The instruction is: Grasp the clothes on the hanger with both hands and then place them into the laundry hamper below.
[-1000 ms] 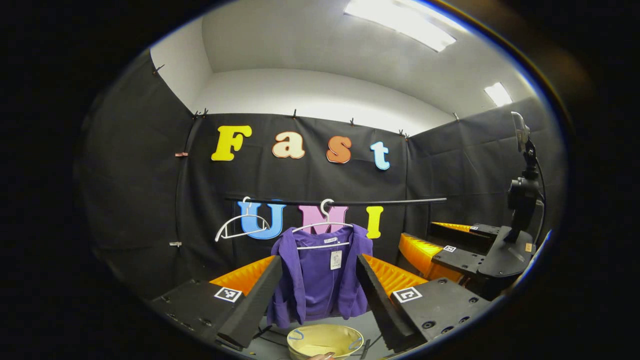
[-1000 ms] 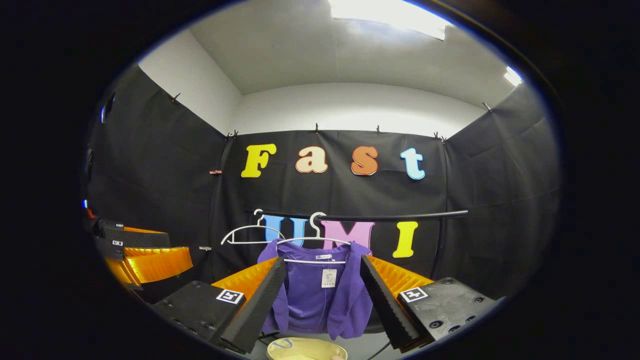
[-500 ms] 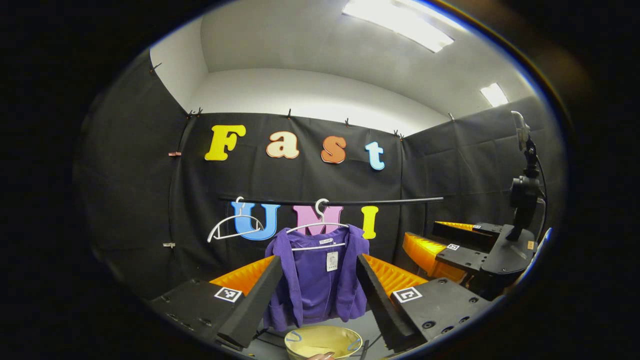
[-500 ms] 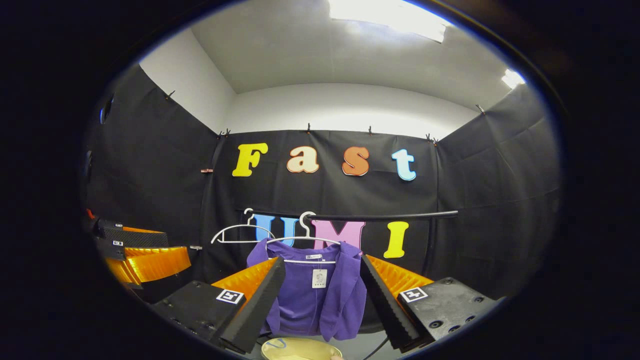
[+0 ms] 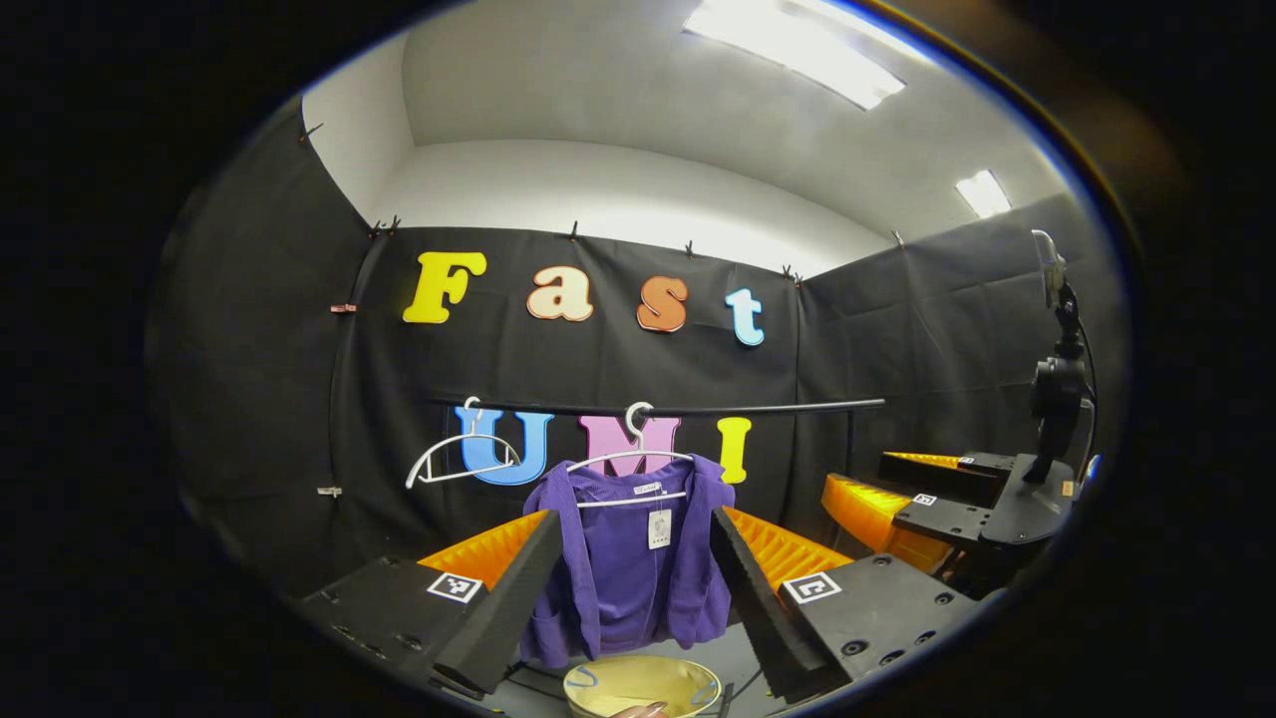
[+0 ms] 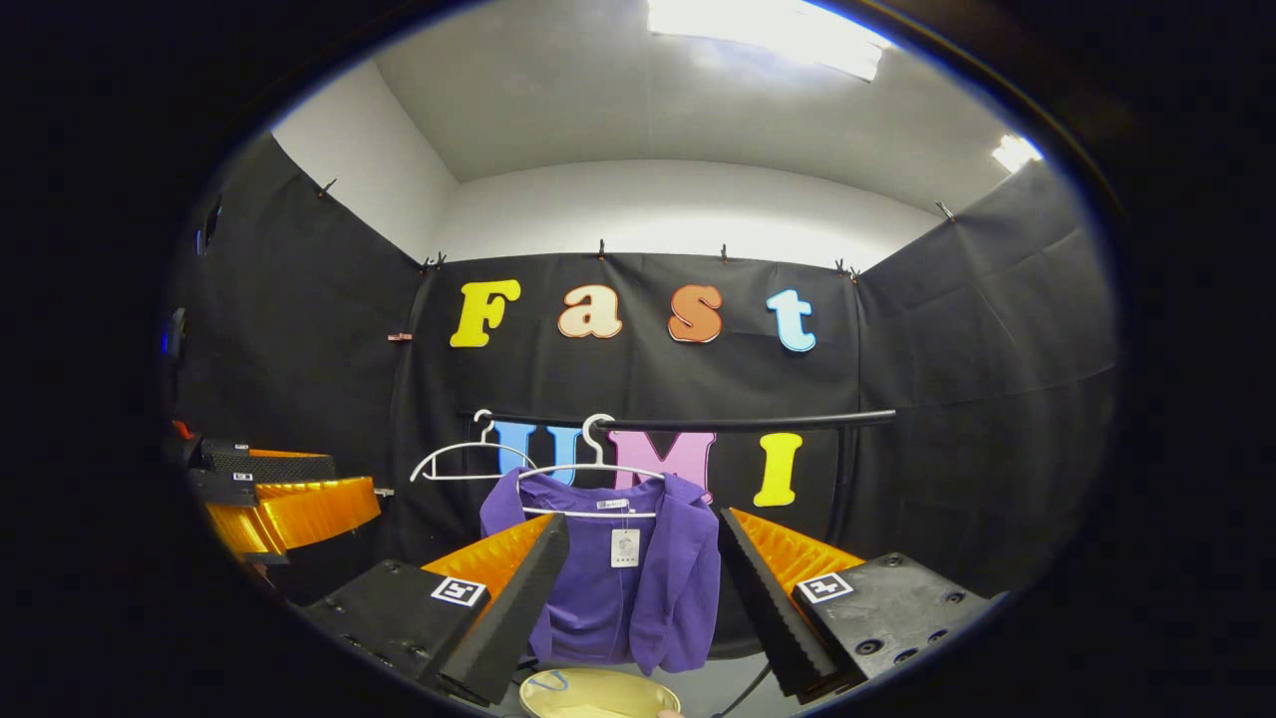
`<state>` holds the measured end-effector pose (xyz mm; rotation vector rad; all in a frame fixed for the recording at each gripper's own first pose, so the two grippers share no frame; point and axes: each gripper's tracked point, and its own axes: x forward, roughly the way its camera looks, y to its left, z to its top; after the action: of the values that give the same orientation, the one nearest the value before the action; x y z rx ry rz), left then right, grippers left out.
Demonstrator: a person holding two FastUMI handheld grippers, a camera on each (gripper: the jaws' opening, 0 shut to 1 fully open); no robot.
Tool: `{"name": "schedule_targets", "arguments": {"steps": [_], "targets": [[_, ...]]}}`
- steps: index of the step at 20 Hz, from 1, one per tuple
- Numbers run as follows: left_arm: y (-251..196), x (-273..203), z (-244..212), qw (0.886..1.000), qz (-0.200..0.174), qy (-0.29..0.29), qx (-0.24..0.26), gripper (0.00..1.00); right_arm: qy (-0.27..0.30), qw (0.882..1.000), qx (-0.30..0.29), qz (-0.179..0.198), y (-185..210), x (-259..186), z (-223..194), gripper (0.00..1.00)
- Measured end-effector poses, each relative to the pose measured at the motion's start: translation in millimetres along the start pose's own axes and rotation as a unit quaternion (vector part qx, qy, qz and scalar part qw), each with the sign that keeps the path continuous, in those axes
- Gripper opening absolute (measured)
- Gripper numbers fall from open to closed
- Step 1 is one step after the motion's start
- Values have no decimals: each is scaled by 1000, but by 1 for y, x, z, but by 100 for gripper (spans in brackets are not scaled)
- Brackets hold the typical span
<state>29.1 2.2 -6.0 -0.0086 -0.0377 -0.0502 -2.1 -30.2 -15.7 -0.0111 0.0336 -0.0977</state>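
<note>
Black cloth walls close the booth under a pale ceiling with bright light panels, and against that backdrop both tools sit low in their frames. At the bottom centre of the left gripper view, the left gripper (image 5: 626, 588) stands released, its two fingers spread wide with nothing between them but open air. At the bottom centre of the right gripper view, the right gripper (image 6: 638, 598) is likewise released and holds nothing. Framed in the gap of each, farther off and apart from the fingers, hangs the purple garment (image 5: 630, 568), draped on a white hanger (image 5: 630, 469) whose hook rides a dark rail (image 5: 778, 406) running across the middle of the frame. A second white hanger, bare (image 5: 454, 457), hangs from the same rail to the left. Below the garment, at the very bottom edge, sits the rim of a pale yellow hamper (image 5: 638, 683), with what looks like a fingertip at its near edge. The right gripper also shows at the right side of the left gripper view, and the left gripper at the left side of the right gripper view. As a judgement, the task has scarcely begun: the garment is untouched on its hanger, so the approach, the two-handed grasp, the lift off the hanger and the drop into the hamper all remain.
</note>
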Motion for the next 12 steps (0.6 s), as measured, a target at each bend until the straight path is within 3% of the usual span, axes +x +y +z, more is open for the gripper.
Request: {"name": "schedule_targets", "arguments": {"steps": [12], "targets": [[17,-10,-6,999,-33,5,-7,94,9,999,-11,-33,16,-11,-2,97]]}}
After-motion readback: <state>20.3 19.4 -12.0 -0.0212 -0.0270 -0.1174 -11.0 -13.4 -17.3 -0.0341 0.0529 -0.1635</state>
